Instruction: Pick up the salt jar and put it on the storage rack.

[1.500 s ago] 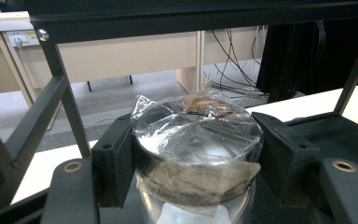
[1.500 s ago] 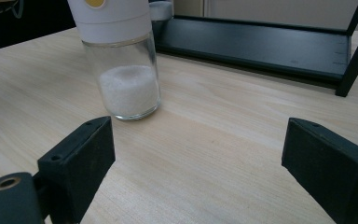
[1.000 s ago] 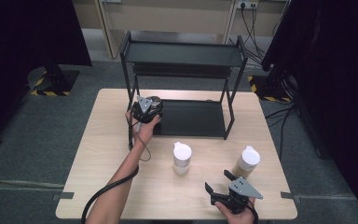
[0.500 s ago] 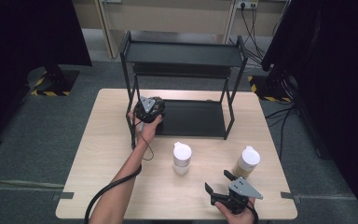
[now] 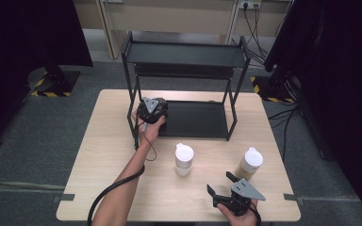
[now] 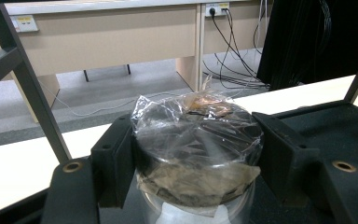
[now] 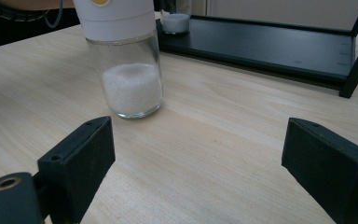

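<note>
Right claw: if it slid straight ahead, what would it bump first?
Probably the jar of white grains, slightly toward one side of the open right claw. Dead centre looks free up to the black shelf.

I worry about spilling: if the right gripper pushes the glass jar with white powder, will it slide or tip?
The jar looks tall and narrow with a heavy-looking white cap, so a high push may tip it. Its smooth glass probably slides on the wooden table when pushed low.

Crinkled glossy film over jar lid (image 6: 198, 135)

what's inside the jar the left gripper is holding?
The jar in the left gripper has white granules at its bottom; crinkled plastic wrap over its black lid hides the rest.
</note>
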Available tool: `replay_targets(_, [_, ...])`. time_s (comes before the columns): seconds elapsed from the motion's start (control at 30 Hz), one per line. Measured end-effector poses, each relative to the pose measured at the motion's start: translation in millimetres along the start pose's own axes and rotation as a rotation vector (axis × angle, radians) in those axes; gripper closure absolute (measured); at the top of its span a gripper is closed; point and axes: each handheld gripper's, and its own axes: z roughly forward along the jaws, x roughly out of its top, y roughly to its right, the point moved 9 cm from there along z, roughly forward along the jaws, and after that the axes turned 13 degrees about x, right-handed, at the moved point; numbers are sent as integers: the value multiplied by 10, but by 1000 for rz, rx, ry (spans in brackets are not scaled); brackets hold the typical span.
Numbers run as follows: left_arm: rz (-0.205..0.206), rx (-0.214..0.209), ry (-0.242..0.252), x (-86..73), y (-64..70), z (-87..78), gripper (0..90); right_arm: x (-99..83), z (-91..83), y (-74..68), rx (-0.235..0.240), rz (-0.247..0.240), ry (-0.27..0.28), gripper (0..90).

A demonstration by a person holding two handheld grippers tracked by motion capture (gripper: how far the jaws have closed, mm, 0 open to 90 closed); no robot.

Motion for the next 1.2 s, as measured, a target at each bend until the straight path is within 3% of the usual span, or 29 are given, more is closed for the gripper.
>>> replay_targets(0.37, [-26,-11,-1,-23,-21,0,344,0,1,-4,2,-4,-1,97])
replay_targets(1.2, [-40,-20,-15,-49,-18,-11,335,-1,-2,-9,4,-7,-1,97])
